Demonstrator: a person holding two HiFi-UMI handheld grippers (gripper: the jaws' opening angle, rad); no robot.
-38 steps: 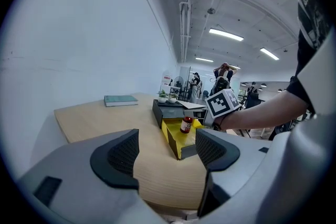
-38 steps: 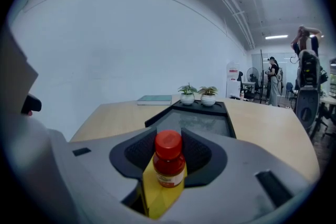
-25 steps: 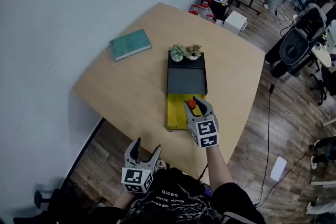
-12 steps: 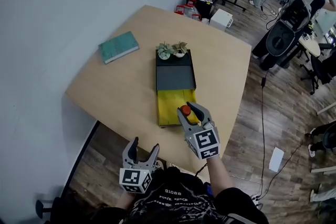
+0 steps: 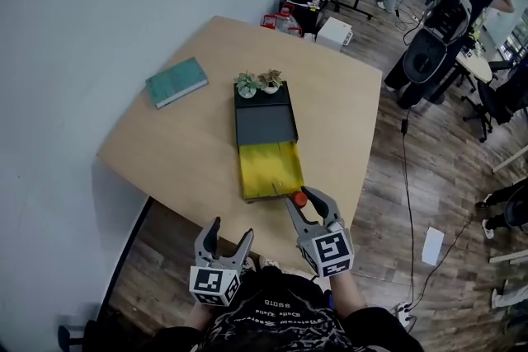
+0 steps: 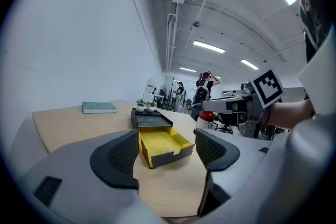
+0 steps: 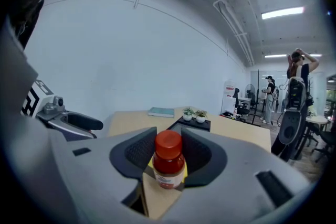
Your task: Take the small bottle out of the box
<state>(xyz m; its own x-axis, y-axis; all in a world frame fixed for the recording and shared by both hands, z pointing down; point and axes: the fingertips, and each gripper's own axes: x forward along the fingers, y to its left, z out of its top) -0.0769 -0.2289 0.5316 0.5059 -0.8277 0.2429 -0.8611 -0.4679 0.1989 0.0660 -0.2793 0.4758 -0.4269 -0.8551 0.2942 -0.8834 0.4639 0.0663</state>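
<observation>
A small bottle [image 7: 169, 161] with a red cap and reddish contents stands upright between the pads of my right gripper [image 7: 169, 150], which is shut on it. In the head view the right gripper [image 5: 306, 202] holds the bottle [image 5: 299, 199] just past the near end of the box's yellow inner tray [image 5: 268, 169], by the table's front edge. The tray is pulled out of its black sleeve [image 5: 264, 121] and looks empty. My left gripper [image 5: 224, 241] hangs open and empty below the table's near edge. From the left gripper view [image 6: 165, 157] the tray [image 6: 163, 144] and bottle [image 6: 206, 119] lie ahead.
A teal book [image 5: 176, 81] lies at the back left of the wooden table [image 5: 190, 144]. Two small potted plants [image 5: 257, 83] stand on the far end of the black sleeve. A white wall is at the left. People, chairs and equipment stand far right.
My right gripper has drawn back toward me with the bottle, from over the yellow tray to beyond its near end. The left gripper has stayed put.
</observation>
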